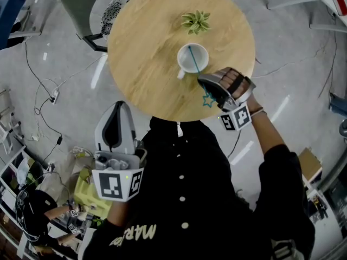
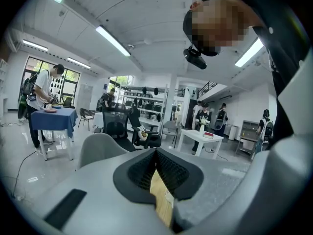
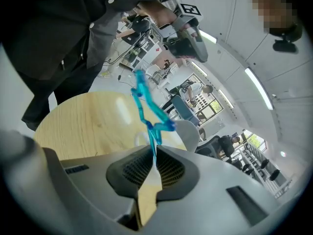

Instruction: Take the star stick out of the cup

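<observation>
two grippers show in the head view, and only one is at work. the right gripper (image 1: 209, 88) reaches in over the near edge of the round table (image 1: 141, 53), just beside the cup (image 1: 184, 52). its jaws are clamped on the thin teal stick (image 1: 194, 60) close under the star (image 1: 208, 99). in the right gripper view the pads (image 3: 168, 168) pinch the stick (image 3: 154, 140), and the star (image 3: 145, 106) juts out just past them. the stick leans out of the cup toward the person. its far end sits inside the cup and the star end hangs outside the rim, over the table edge. a small green plant (image 1: 196, 21) stands on the table beyond the cup, apart from it.

the left gripper (image 1: 116, 118) hangs off the table, in front of the person's dark top. in its own view the jaws are pressed together with nothing between them (image 2: 156, 153).
</observation>
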Demonstrator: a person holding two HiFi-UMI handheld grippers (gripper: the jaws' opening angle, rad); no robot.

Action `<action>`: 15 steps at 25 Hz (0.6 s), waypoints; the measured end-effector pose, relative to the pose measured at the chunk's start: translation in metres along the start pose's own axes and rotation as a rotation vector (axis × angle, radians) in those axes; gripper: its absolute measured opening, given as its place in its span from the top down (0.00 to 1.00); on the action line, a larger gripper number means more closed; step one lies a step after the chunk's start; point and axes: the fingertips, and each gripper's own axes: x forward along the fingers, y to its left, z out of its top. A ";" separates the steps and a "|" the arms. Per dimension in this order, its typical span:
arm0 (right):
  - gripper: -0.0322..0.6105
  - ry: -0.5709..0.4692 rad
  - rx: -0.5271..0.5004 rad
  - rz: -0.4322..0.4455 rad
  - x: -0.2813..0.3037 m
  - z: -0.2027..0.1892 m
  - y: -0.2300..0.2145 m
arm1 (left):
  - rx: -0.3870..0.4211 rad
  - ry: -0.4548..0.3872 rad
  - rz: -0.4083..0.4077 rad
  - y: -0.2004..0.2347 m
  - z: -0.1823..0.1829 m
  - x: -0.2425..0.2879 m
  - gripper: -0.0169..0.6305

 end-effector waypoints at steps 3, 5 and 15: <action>0.92 -0.002 -0.007 -0.024 0.000 0.002 -0.005 | -0.001 -0.001 -0.004 -0.001 0.001 -0.001 0.97; 0.91 -0.002 -0.007 -0.031 0.000 0.004 -0.007 | -0.001 -0.004 -0.006 -0.001 0.003 -0.001 0.97; 0.92 0.016 0.403 -0.078 -0.023 0.012 -0.050 | 0.014 -0.053 -0.017 -0.008 0.024 -0.011 0.97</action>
